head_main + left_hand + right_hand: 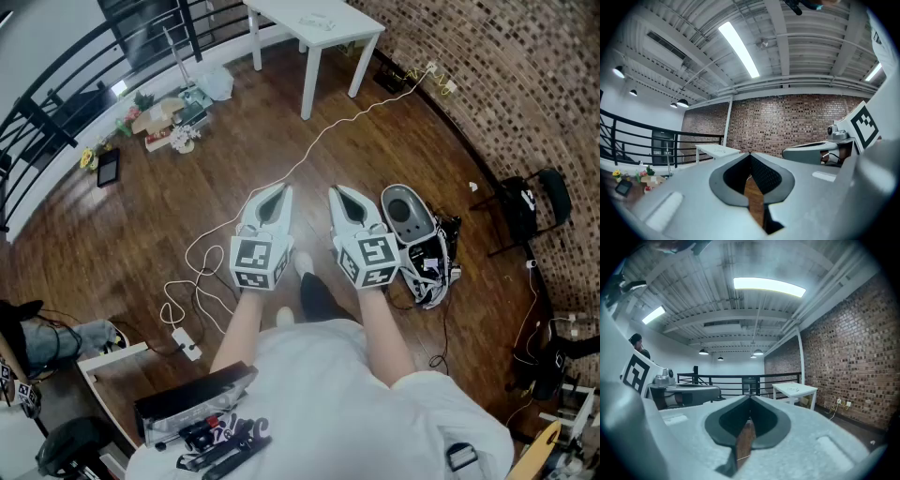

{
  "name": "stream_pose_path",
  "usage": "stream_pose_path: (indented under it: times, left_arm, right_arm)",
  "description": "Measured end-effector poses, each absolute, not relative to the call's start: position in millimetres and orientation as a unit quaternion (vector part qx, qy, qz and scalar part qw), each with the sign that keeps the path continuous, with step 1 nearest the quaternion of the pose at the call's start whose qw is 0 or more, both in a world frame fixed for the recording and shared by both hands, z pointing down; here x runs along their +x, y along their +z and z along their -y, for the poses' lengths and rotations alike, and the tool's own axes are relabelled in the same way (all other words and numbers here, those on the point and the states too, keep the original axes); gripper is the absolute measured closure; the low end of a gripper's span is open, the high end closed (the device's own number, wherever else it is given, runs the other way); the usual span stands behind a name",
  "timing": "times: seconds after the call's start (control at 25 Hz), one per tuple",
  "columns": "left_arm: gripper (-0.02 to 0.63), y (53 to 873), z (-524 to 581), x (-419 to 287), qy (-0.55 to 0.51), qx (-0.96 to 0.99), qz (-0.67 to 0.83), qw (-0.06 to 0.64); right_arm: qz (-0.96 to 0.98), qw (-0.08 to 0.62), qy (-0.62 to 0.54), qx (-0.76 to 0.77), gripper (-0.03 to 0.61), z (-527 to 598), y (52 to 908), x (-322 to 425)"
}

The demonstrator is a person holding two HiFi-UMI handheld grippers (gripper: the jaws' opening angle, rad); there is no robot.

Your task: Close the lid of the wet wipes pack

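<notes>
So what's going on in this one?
A person stands on a wooden floor, holding the left gripper and right gripper out in front, side by side. Both are shut with nothing between the jaws. No wet wipes pack shows, and the white table stands well away, so the task has not started.

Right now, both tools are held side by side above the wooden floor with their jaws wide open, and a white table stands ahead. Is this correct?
Not the jaws: they are closed and empty, as the left gripper view shows for the left tool and the right gripper view for the right tool. Side by side above the wooden floor, white table ahead: correct.
</notes>
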State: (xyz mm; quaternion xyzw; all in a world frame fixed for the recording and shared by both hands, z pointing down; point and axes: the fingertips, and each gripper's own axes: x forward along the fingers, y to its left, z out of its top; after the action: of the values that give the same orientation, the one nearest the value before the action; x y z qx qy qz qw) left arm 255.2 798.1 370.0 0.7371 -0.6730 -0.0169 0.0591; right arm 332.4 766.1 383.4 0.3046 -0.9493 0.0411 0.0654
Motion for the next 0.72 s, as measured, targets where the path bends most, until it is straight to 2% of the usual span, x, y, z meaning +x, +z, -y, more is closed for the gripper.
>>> stream_pose_path:
  times: [0.2,0.44,0.72]
  left_arm:
    - [0.597,373,-739,222,-0.003,0.722,0.690,0.056]
    - [0.597,368,-674,149,-0.013,0.678,0.734,0.045]
    - [0.597,373,-612,102,-0.013,0.644,0.763,0.053]
  right_arm:
    - [0.959,0.055,0.046,0.274,0.589,-701,386,289]
    - [0.975,0.025,0.029,0.218,0.589,-617,367,211]
    - [0.981,0.034,0.051,0.182,0.588,-549,381,162]
